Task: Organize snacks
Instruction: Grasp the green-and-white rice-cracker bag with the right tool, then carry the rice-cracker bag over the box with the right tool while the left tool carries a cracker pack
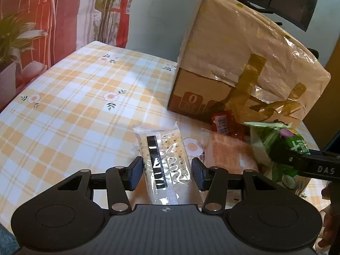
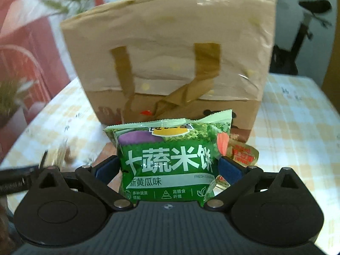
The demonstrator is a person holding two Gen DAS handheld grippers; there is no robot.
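Note:
A clear cracker packet (image 1: 164,159) lies on the checked tablecloth between the pads of my left gripper (image 1: 166,171). The pads stand on either side of it with small gaps, so the gripper is open around it. My right gripper (image 2: 167,167) is shut on a green rice-cracker bag (image 2: 167,159) and holds it up in front of the box; the same bag shows in the left wrist view (image 1: 278,148). A red snack packet (image 1: 227,123) lies by the box's base, also visible in the right wrist view (image 2: 244,154).
A large cardboard box (image 1: 244,63) wrapped in cream paper and brown tape stands on the table's far right; it fills the right wrist view (image 2: 170,59). The checked tablecloth (image 1: 74,106) stretches left. A red patterned curtain (image 1: 31,21) hangs beyond the left edge.

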